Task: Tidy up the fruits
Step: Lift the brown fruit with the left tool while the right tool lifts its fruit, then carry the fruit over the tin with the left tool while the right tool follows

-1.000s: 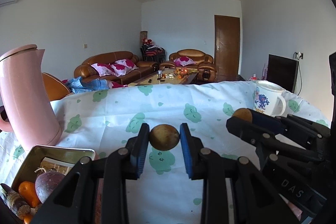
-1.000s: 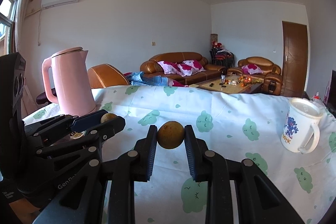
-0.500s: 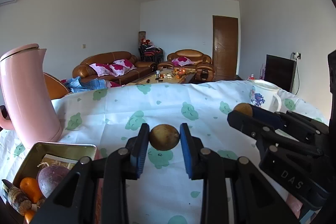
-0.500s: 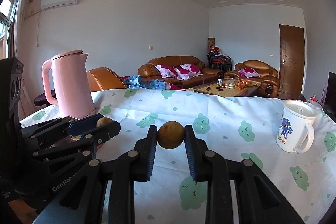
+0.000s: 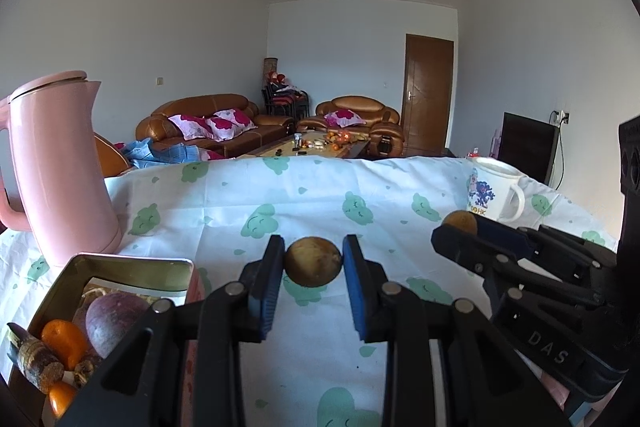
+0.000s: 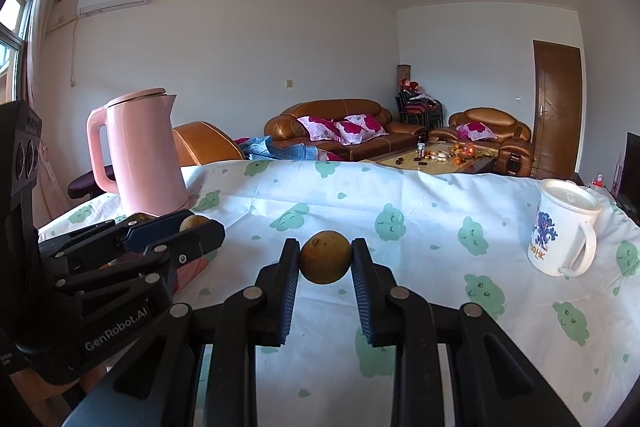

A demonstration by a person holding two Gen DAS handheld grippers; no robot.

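I have 2 small round fruits in hand. My left tool [image 5: 314,261] is clenched on 1 brown fruit [image 5: 313,261], my right tool [image 6: 325,262] on another [image 6: 326,262], both held above the bench [image 6: 420,227].

Risk, as I judge it: each fruit is a hard, smooth-looking ball pinched only at its sides, so a jolt or tilt could squirt it out, and it would roll off along the cloth. The metal tin [image 5: 132,263] is already crowded with a purple fruit [image 5: 114,321] and oranges [image 5: 64,341]; dropping in carelessly could bounce 1 out. The pink kettle [image 5: 64,167] stands just behind it, the glossy mug [image 6: 562,227] well apart.
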